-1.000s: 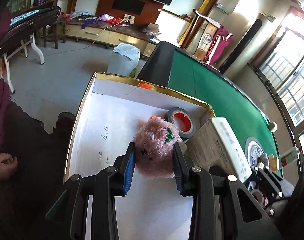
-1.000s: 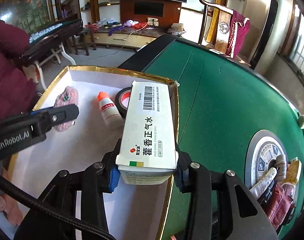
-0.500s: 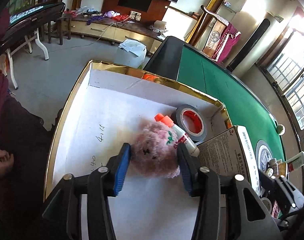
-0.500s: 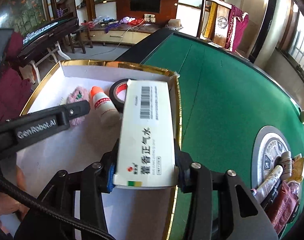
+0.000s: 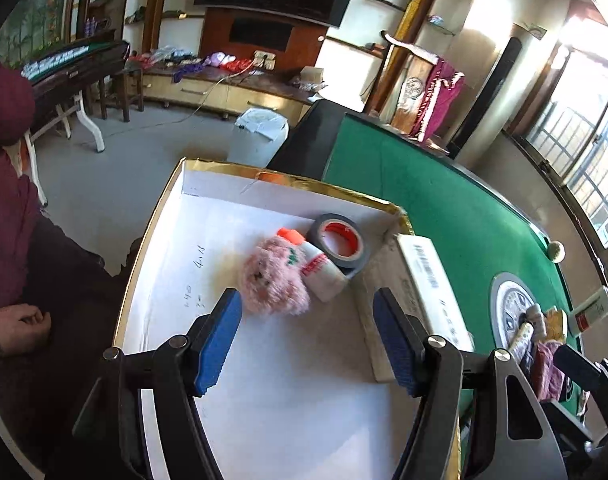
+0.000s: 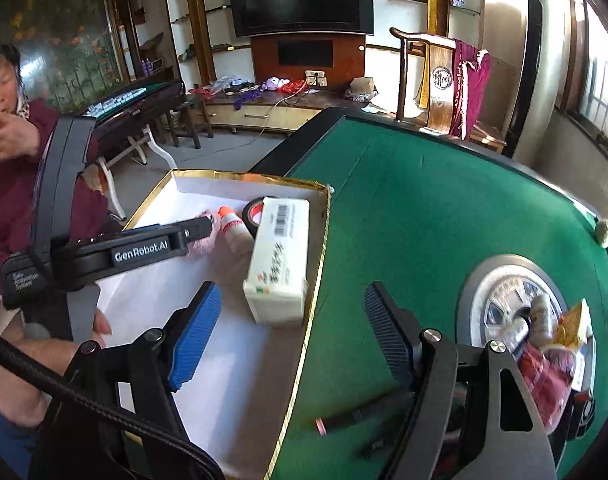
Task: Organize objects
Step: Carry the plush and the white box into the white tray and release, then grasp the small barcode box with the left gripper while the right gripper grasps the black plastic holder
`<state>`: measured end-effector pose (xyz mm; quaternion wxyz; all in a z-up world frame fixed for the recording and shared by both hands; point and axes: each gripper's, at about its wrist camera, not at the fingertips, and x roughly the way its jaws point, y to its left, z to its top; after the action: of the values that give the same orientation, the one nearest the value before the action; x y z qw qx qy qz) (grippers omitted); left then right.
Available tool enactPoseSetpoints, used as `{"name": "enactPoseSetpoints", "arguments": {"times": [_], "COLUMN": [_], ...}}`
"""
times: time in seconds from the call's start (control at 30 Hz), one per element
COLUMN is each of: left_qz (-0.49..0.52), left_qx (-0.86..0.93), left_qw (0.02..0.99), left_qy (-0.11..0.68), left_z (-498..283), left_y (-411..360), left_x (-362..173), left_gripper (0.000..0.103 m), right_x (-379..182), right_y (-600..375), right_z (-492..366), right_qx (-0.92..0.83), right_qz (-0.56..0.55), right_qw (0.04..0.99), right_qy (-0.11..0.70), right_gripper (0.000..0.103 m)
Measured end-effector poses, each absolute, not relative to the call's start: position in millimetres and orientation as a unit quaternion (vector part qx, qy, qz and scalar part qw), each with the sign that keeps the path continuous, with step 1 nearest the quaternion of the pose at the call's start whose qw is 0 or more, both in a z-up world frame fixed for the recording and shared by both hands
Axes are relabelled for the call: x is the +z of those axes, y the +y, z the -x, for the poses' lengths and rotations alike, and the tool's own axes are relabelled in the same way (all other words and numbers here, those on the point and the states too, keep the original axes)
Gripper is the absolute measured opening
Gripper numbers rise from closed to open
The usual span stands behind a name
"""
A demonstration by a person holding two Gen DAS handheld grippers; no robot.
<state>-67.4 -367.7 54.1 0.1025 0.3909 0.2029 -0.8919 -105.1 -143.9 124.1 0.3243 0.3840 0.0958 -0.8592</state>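
Right now both hand-held tools are hanging over the shallow white box (image 5: 208,216) with the gold rim, which is sitting at the edge of the green table (image 6: 444,208). The left gripper (image 5: 306,338) is spreading its jaws, and nothing is lying between the blue pads; the pink fuzzy toy (image 5: 274,276) is resting on the box floor just beyond the fingertips, nearer the left pad and not touching it. A small white bottle with an orange cap (image 5: 314,264) is leaning against the toy, and a roll of black tape (image 5: 340,240) is lying right behind the bottle, toward the far right corner. The right gripper (image 6: 292,334) is also widening, its jaws empty. The white medicine carton (image 6: 280,252) is lying flat inside the box along the right wall, just ahead of that gripper's left pad and clear of it. A cluster of small bottles and packets (image 6: 552,332) is sitting on the round plate farther right on the table.
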Motion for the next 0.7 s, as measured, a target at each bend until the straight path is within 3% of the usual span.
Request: {"name": "enactPoseSetpoints", "arguments": {"times": [0.23,0.4,0.7], "left_qz": [-0.351,-0.351,-0.446], "left_qx": [-0.915,-0.924,-0.875], "left_qw": [0.060,-0.008,-0.173], "left_qy": [0.188,0.154,0.070], "left_z": [33,16,-17], "left_y": [-310,-240,-80], "left_x": [83,97,51], "left_gripper": [0.062,0.062,0.064], "right_x": [172,200,120], "right_y": [-80,1,127], "right_z": [52,30,79], "right_qx": [-0.813,-0.864,-0.884], "right_qz": [-0.400,-0.316,-0.365], "right_qw": [0.421,0.391,0.290], "right_qy": [0.024,0.031,-0.024], "right_gripper": [0.075,0.083,0.085]}}
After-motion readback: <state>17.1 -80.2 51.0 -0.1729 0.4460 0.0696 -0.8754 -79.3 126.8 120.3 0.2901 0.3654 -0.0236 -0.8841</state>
